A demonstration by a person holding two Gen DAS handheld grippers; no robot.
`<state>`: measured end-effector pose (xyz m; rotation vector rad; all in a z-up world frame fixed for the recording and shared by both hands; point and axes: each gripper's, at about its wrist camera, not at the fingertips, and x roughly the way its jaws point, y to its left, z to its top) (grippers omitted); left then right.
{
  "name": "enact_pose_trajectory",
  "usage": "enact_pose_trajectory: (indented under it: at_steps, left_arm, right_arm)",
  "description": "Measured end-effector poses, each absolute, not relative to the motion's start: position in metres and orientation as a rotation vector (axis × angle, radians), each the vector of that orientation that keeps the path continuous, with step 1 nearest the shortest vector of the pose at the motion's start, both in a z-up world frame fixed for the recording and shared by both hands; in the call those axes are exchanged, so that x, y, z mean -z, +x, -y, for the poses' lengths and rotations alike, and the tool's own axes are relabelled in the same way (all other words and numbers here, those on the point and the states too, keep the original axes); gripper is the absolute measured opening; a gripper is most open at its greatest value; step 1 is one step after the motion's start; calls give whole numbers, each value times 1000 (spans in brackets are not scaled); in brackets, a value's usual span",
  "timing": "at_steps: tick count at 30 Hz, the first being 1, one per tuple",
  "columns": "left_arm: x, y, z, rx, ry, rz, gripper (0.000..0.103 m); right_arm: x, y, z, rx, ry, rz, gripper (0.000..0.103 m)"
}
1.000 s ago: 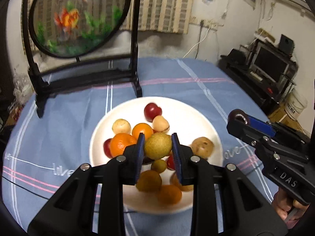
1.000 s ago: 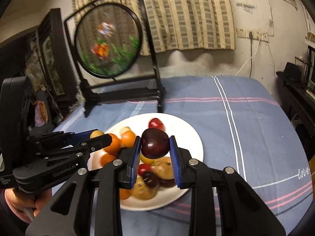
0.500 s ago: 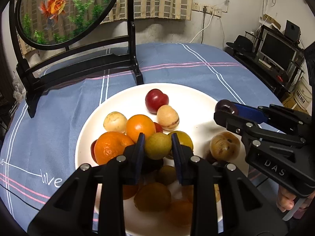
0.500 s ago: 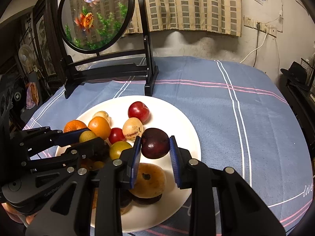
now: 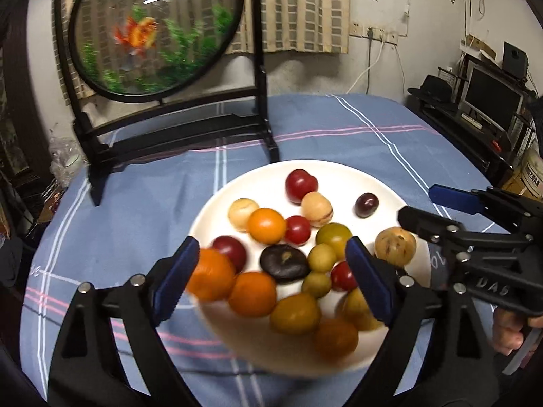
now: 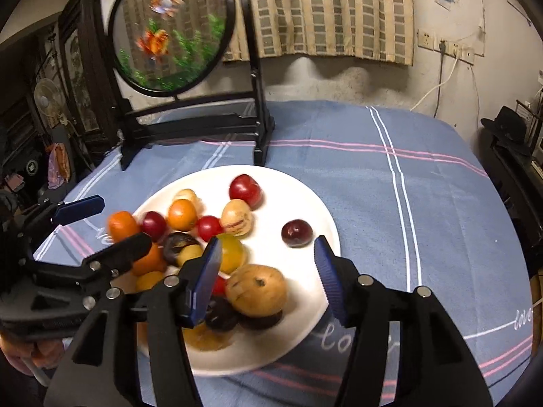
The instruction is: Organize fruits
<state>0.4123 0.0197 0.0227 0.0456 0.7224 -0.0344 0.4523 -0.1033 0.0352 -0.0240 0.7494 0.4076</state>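
Note:
A white plate [image 5: 264,183] on the blue cloth holds several fruits: oranges, red and dark plums, yellow-green and tan ones. My left gripper [image 5: 268,278] is open and empty above the plate's near side, over a small yellow-green fruit [image 5: 321,257]. My right gripper [image 6: 268,274] is open and empty above the plate [image 6: 319,210], with a dark plum [image 6: 296,232] lying alone just beyond it and a tan fruit [image 6: 256,290] between the fingers' line. Each gripper shows in the other's view: the right [image 5: 437,210] and the left [image 6: 105,227].
A round fish picture on a black stand [image 5: 169,129] stands behind the plate on the blue striped cloth [image 6: 424,186]. A desk with a monitor [image 5: 492,101] is beyond the table's right edge. A cabinet and fan [image 6: 47,101] stand at the left.
Both grippers have opened. The left let go of the yellow-green fruit and the right let go of the dark plum, both now lying on the plate. Both grippers have pulled back and up.

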Motion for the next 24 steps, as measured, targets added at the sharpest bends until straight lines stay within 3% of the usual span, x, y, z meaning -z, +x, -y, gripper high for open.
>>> enact_pose_trajectory:
  at_steps: [7,9,10,24]
  left_arm:
    - [-47,347,-37,-11,32,-662,100]
    - [-51,324,-39,-33,25,-651,100]
    - [-52,317,-40,-33,21,-652,100]
    - [-36,217,-39,-40,-30,-683,100]
  right_arm:
    - [-60,392,107,-408,-48,-716,58]
    - [-64,370,108,-412,-55,-709,81]
    - [-66,360,108,-406,-55,-698,102]
    - [-63,250,119,-368,-92,-678,102]
